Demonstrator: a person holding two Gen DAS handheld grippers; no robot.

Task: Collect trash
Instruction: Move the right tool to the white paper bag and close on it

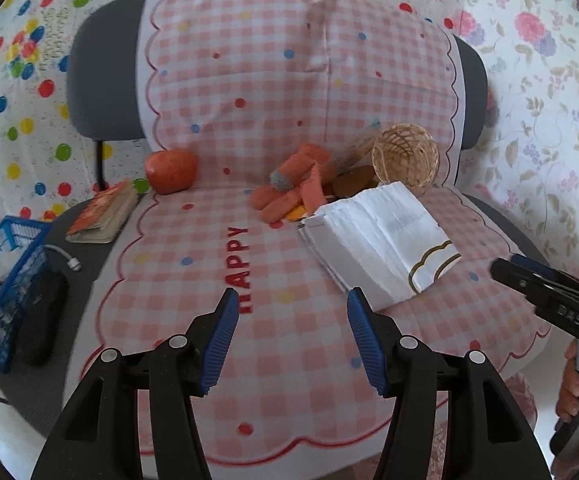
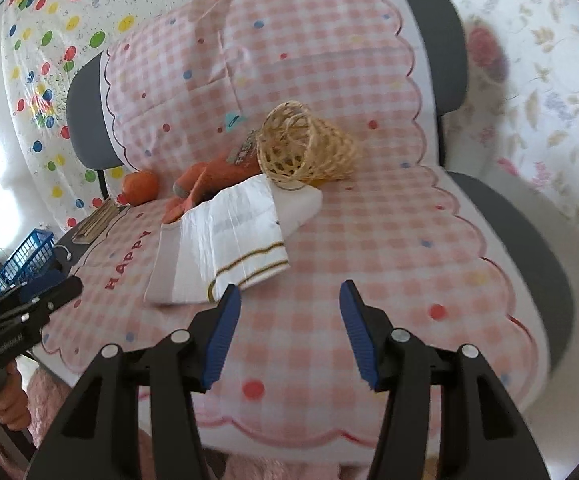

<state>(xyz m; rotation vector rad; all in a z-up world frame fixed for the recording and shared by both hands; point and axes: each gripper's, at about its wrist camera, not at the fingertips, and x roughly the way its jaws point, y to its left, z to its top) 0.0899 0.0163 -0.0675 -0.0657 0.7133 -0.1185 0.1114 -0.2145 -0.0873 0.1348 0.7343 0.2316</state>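
Both tools, left [image 1: 291,334] and right [image 2: 287,330], gape empty before folded white napkins [image 1: 381,236] (gold-trimmed).

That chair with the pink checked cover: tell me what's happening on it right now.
A person holds a gripper in each hand over the chair seat. The left gripper and the right gripper are both open and empty, touching nothing. Ahead of them lie a white paper bag, a tipped wicker basket, an orange glove and an apple. Nothing has been picked up yet.
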